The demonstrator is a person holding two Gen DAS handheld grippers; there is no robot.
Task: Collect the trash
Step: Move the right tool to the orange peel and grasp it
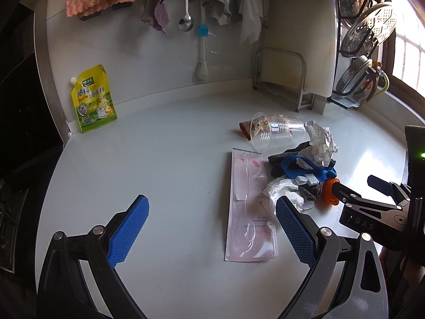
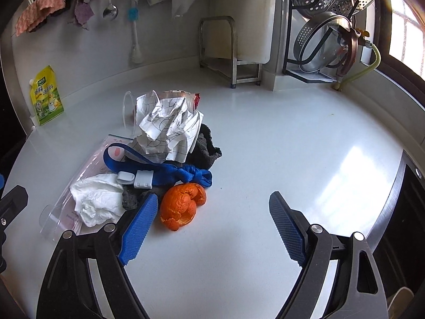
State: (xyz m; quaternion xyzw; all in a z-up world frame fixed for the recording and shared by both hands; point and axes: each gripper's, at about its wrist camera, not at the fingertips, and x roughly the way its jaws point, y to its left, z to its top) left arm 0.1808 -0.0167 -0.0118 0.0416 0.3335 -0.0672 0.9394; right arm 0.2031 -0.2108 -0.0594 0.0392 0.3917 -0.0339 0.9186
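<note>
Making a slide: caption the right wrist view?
Open right gripper beside orange peel at a trash pile on the white counter.

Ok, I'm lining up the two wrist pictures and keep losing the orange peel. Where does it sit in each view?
Left wrist: the curled orange citrus peel is at right of centre, mostly hidden behind the right gripper that reaches in from the right edge.
Right wrist: it lies just left of centre, beside the left blue fingertip, in plain sight.
Shared landmark: the blue fabric strap with grey plastic clips, directly behind the peel.
</note>
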